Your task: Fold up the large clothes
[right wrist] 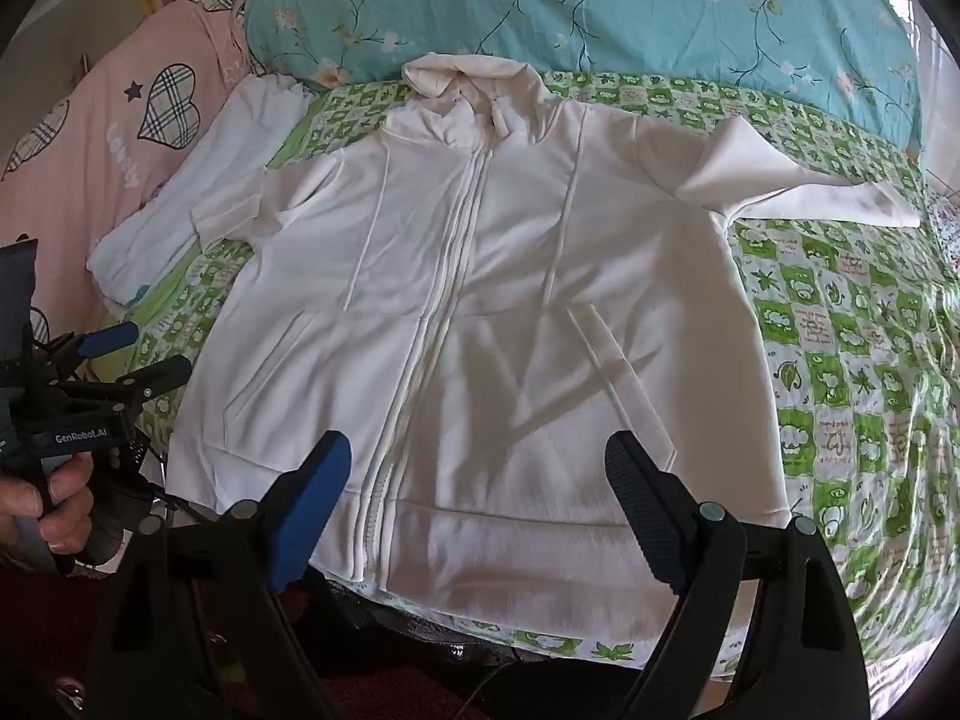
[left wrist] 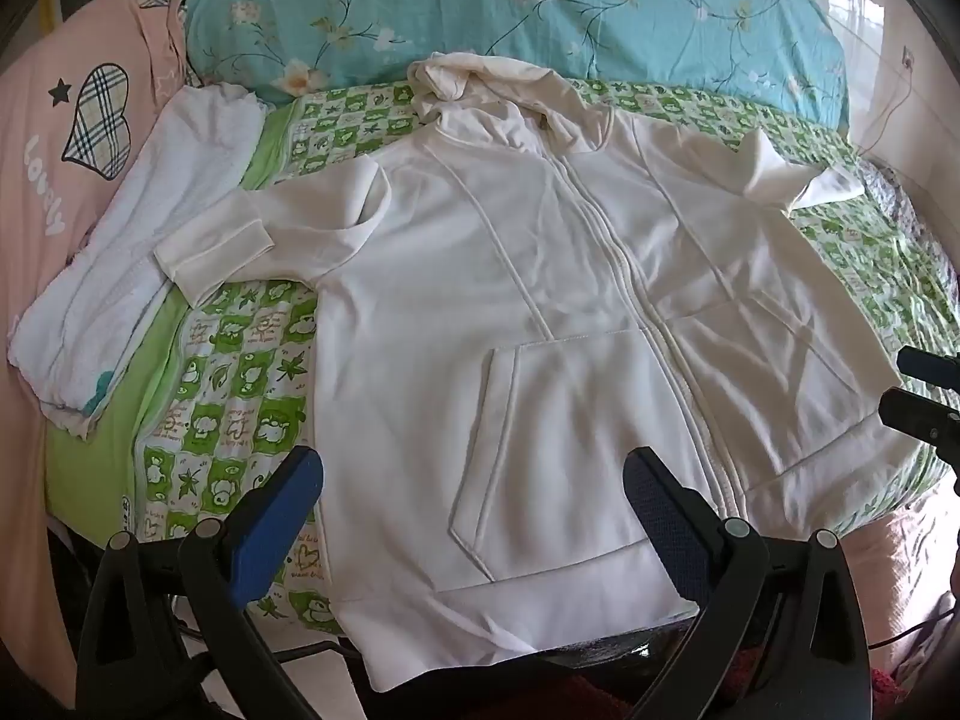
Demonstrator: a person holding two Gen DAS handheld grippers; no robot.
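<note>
A cream zip-up hoodie point(left wrist: 540, 276) point(right wrist: 480, 300) lies spread flat, front up, on the bed, with its hood at the far end. Its left sleeve is bent, the cuff point(left wrist: 210, 246) pointing left. The right sleeve point(right wrist: 810, 192) stretches out to the right. My left gripper point(left wrist: 471, 468) hovers open over the hem near the front pocket, nothing between its pads. My right gripper point(right wrist: 478, 450) is also open, above the hem beside the zip. In the right wrist view the left gripper point(right wrist: 159, 351) shows at the left edge, held by a hand point(right wrist: 48, 492). The right gripper point(left wrist: 900, 381) peeks in at the left wrist view's right edge.
The green checked sheet point(left wrist: 228, 372) covers the bed. A folded white garment point(left wrist: 138, 252) lies left of the hoodie. A pink cover with plaid hearts point(left wrist: 36, 180) borders the left side. A teal floral quilt point(left wrist: 480, 12) lies along the far end. The bed's near edge runs just below the hem.
</note>
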